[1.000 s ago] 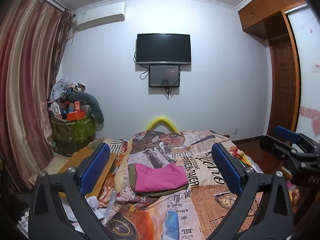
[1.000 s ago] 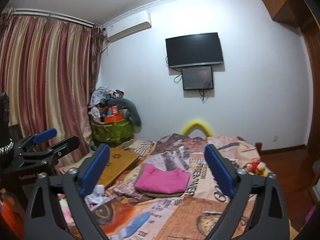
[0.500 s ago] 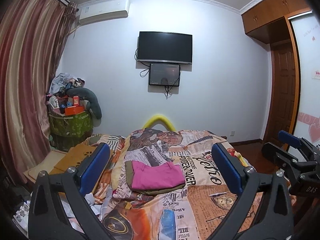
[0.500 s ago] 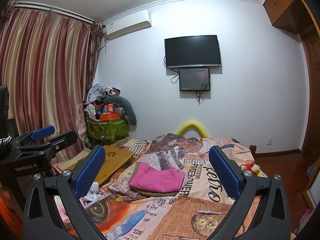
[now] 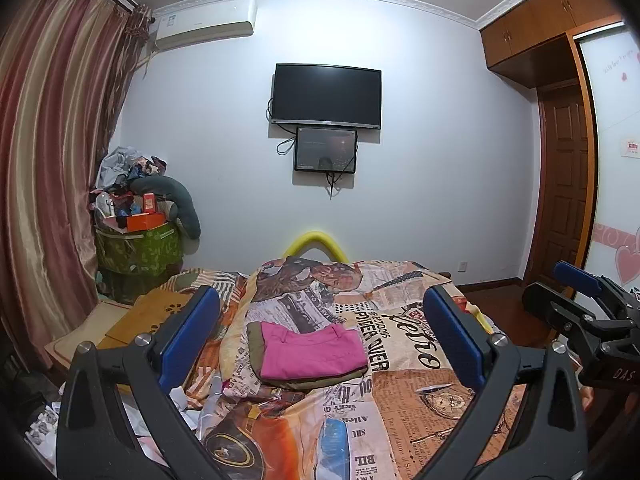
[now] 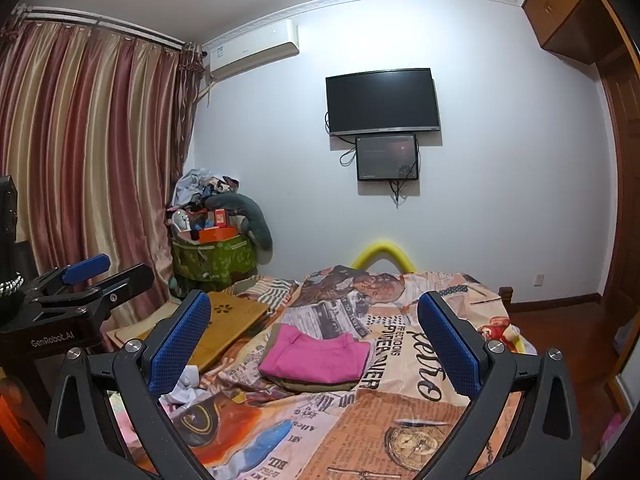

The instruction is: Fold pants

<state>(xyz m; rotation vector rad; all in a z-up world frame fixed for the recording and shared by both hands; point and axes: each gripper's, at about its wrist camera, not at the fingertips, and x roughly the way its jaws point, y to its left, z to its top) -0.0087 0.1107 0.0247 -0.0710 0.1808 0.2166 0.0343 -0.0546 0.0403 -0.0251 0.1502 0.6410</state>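
Folded pink pants (image 5: 310, 354) (image 6: 316, 356) lie on top of a folded olive garment (image 5: 316, 380) (image 6: 316, 385) in the middle of the bed. My left gripper (image 5: 320, 328) is open and held well above and short of the stack, with nothing between its blue pads. My right gripper (image 6: 314, 326) is open too, equally far back and empty. The right gripper shows at the right edge of the left wrist view (image 5: 592, 316); the left gripper shows at the left edge of the right wrist view (image 6: 76, 292).
The bed carries a newspaper-print cover (image 5: 400, 360) (image 6: 400, 400). A wooden lap board (image 5: 152, 316) (image 6: 228, 320) lies at the bed's left. Crumpled paper (image 6: 184, 384) sits near it. A piled green bin (image 5: 136, 248), curtain (image 5: 44, 160), wall TV (image 5: 326, 94) and door (image 5: 564, 184) surround the bed.
Both grippers have drawn back and risen slightly from the bed, so the pants stack sits a little lower and farther in view. The jaws stay open; the pants have not moved.
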